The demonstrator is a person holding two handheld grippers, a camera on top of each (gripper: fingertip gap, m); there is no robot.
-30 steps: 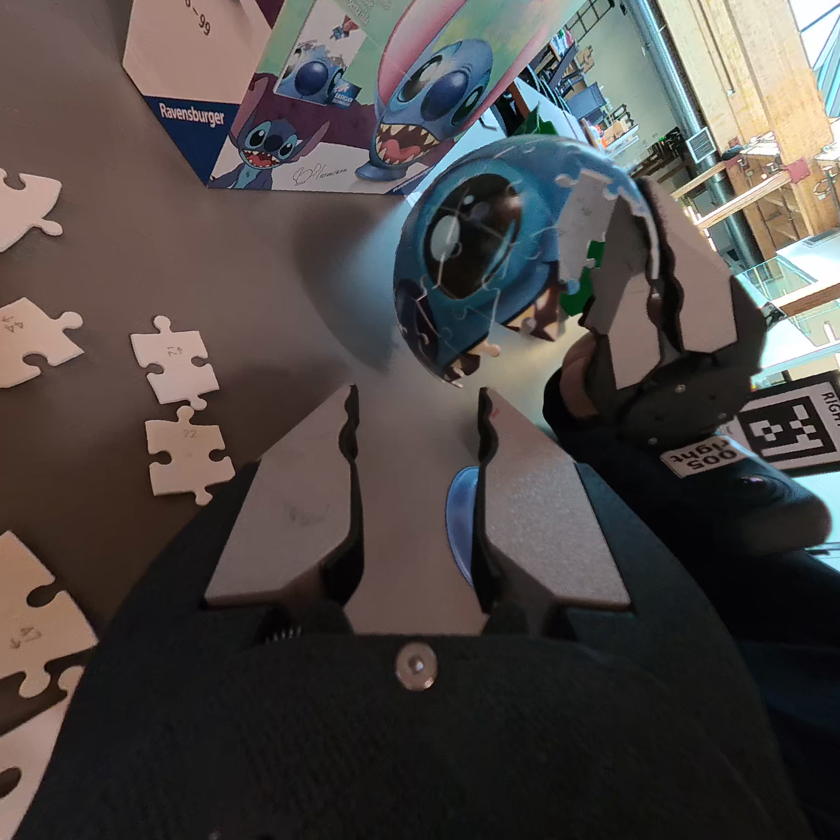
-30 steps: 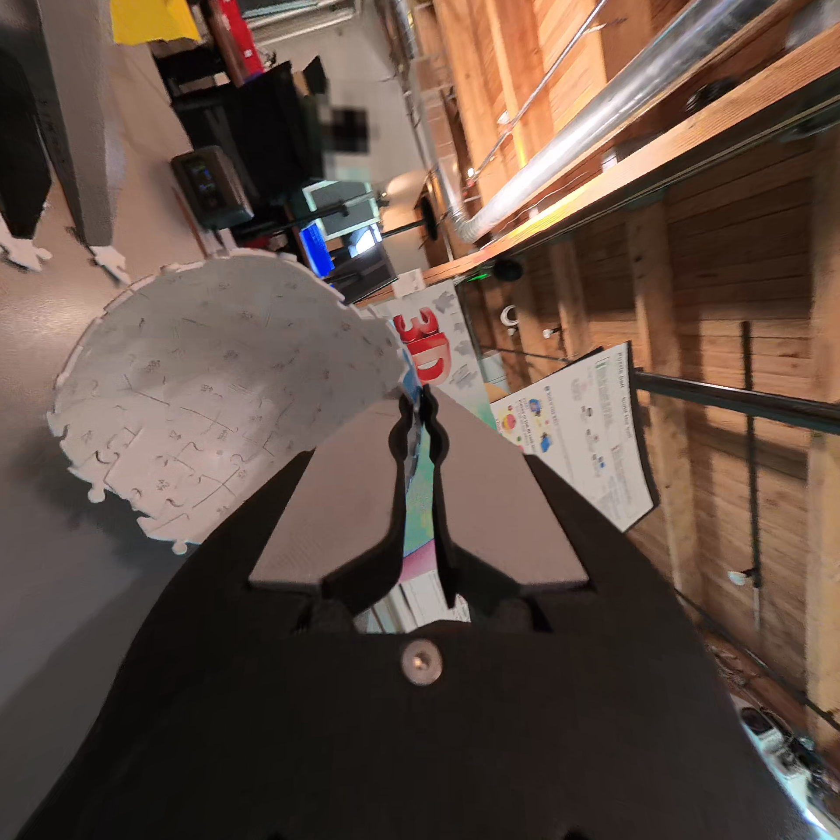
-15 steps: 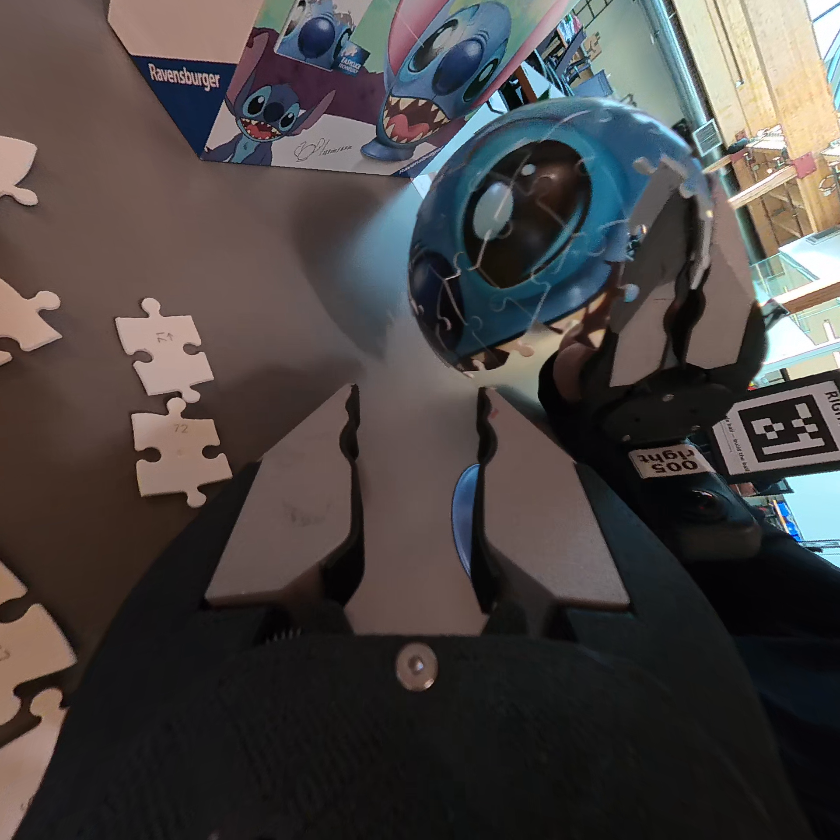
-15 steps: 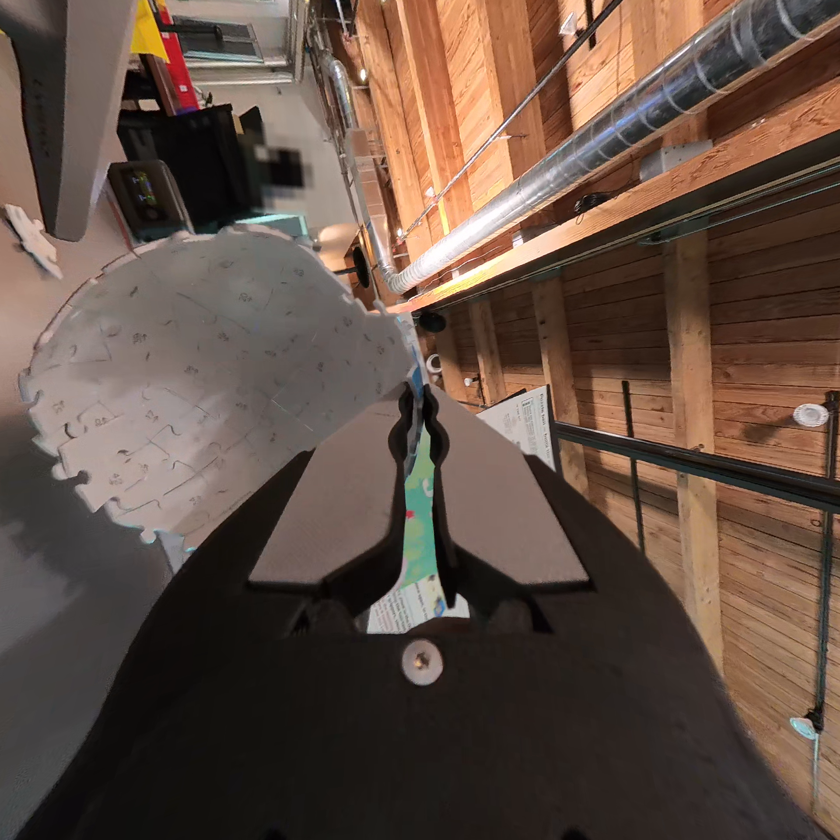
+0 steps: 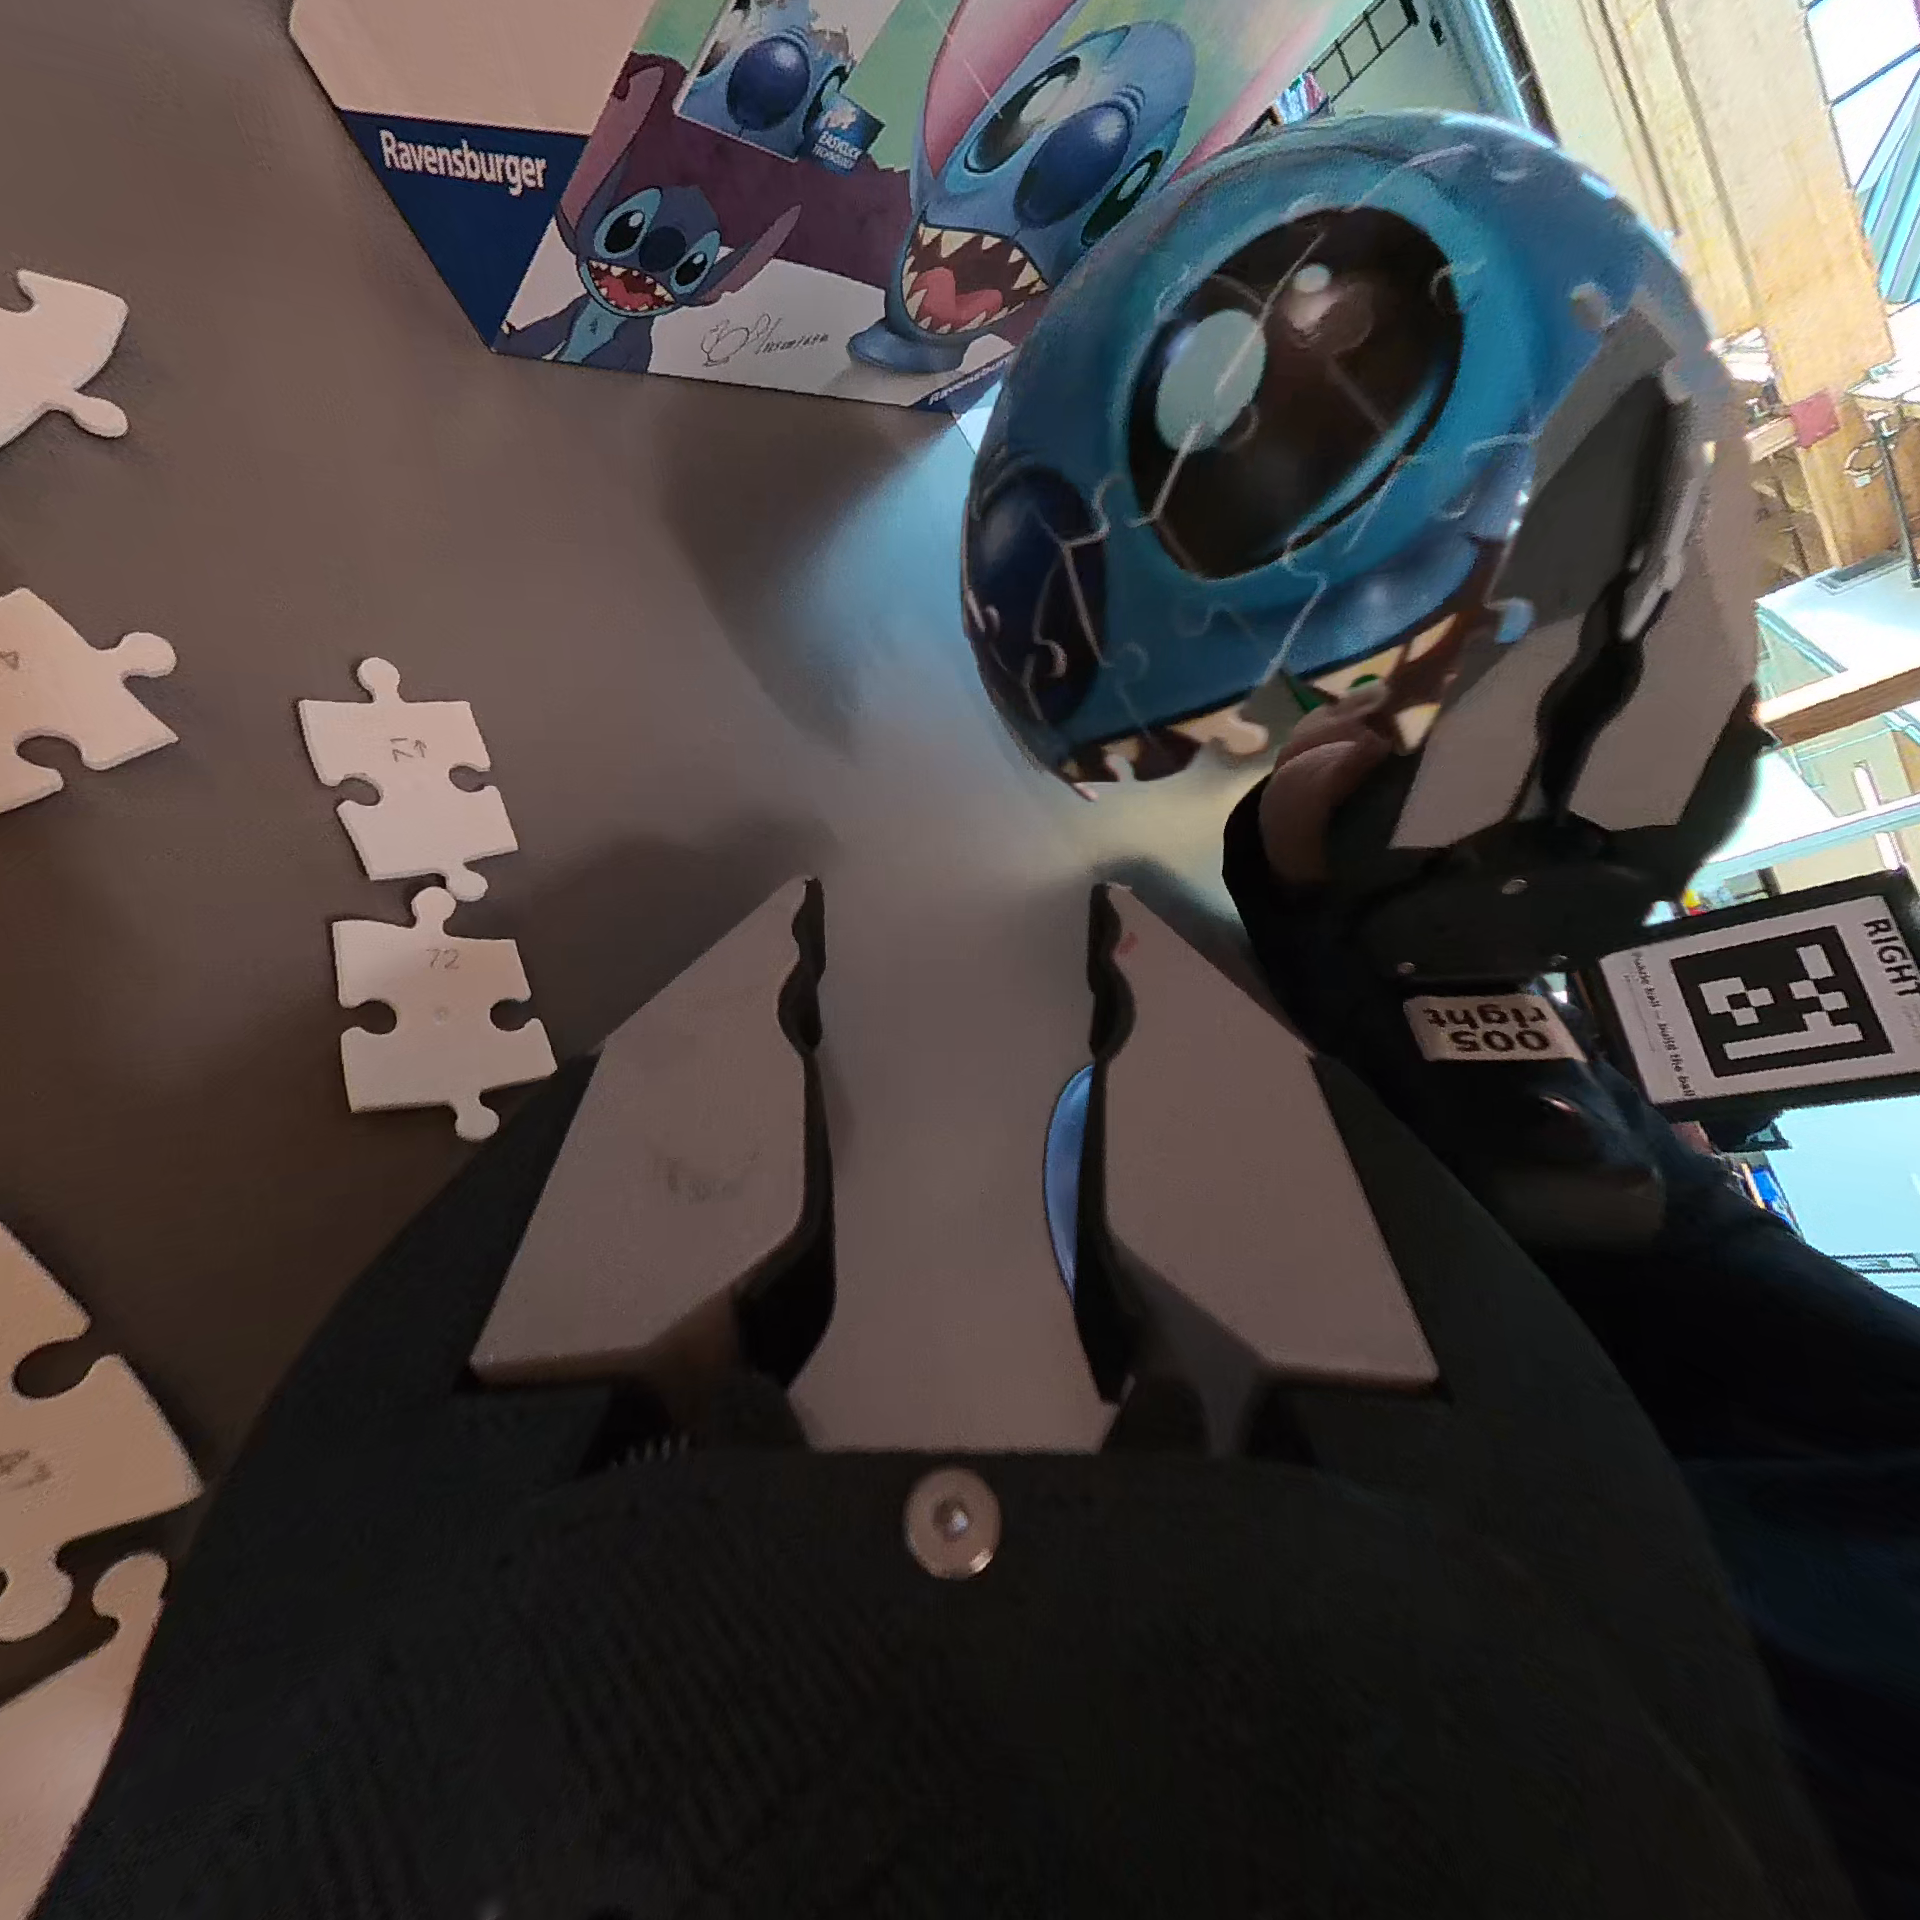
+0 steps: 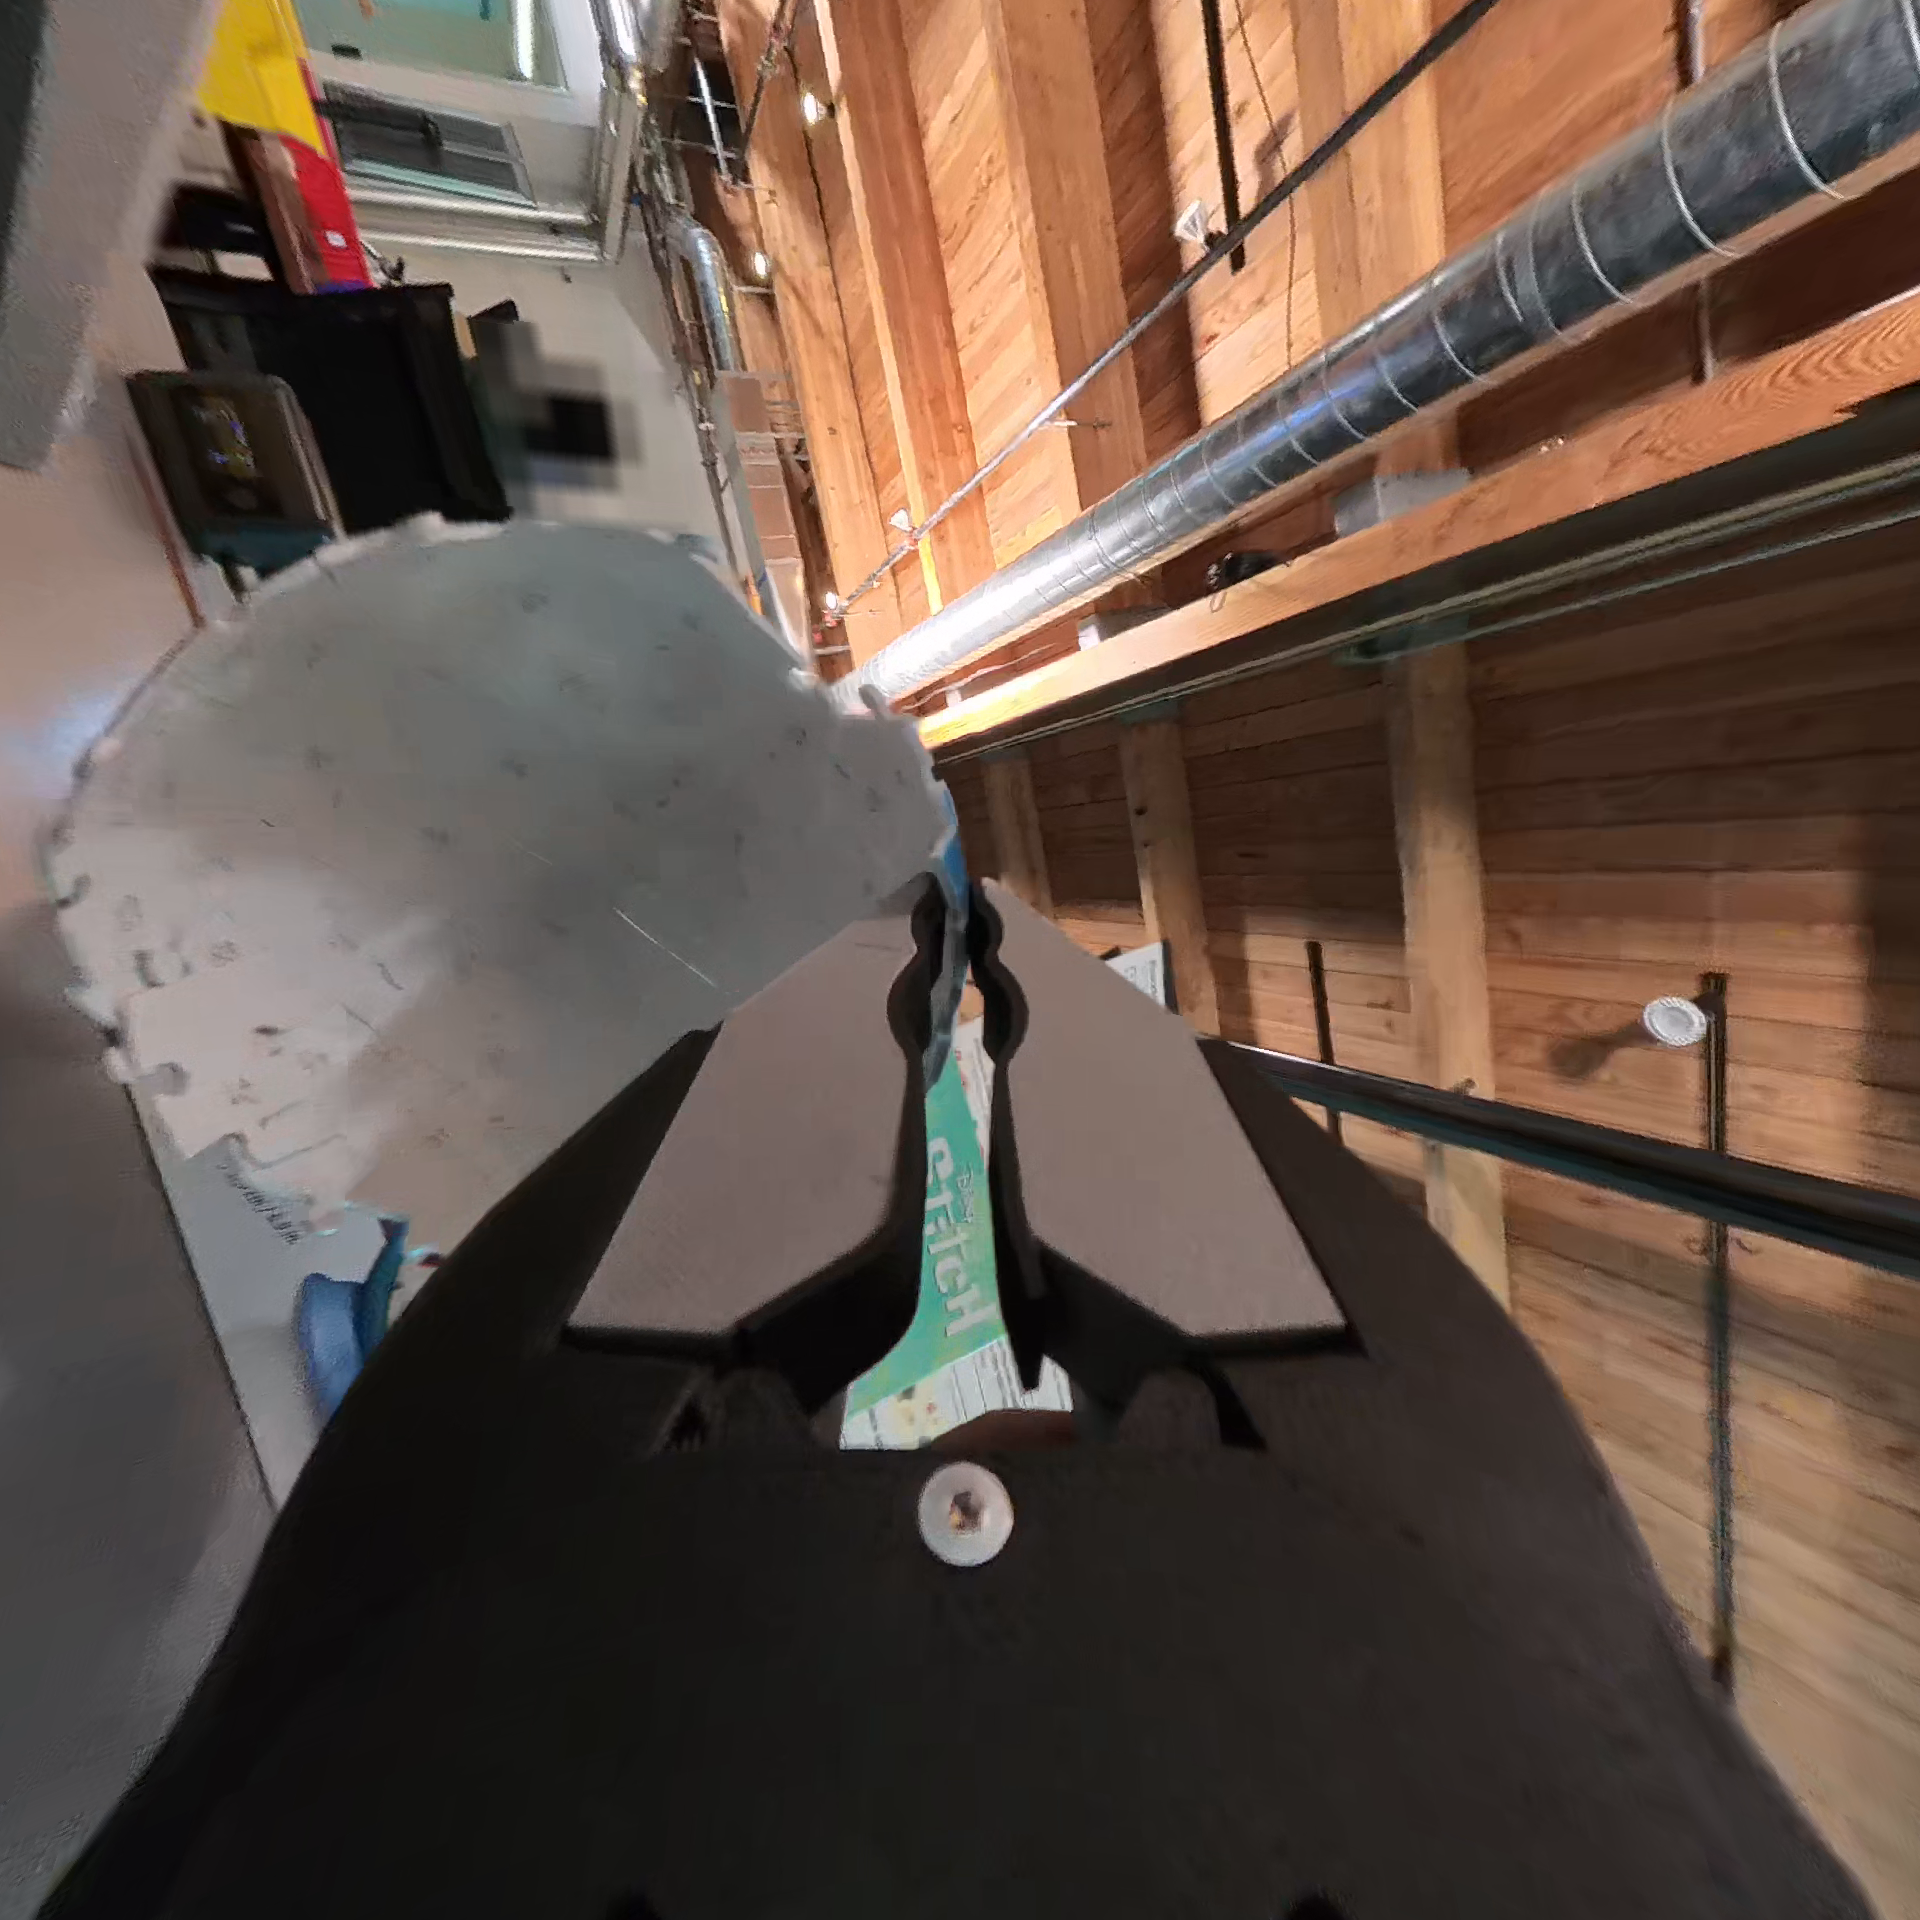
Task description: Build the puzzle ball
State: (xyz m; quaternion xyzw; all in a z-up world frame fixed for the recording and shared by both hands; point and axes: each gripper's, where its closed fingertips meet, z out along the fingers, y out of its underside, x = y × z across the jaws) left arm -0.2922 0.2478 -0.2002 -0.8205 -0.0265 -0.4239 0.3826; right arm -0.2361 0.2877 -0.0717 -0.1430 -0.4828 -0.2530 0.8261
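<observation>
The partly built puzzle ball [image 5: 1247, 499], a blue curved shell with a big dark eye, hangs in the air at the upper right of the left wrist view. My right gripper [image 5: 1621, 540] is shut on its edge. In the right wrist view my right gripper [image 6: 951, 899] pinches the shell's rim, and the shell's white inside [image 6: 468, 831] fills the left. My left gripper [image 5: 951, 914] is open and empty, below and left of the ball, above the grey table [image 5: 623, 644]. Loose white pieces [image 5: 416, 790] [image 5: 436, 1008] lie face down at the left.
The puzzle box [image 5: 727, 208] with the blue cartoon figure stands at the table's far edge. More white pieces [image 5: 62, 707] lie along the left edge. A blue round thing [image 5: 1060, 1153] peeks out by my left gripper's right finger. A hand [image 5: 1320, 769] shows behind the right gripper.
The right gripper has lifted and turned the ball shell, so it now sits higher and more to the right in the left wrist view. The left gripper has stayed open.
</observation>
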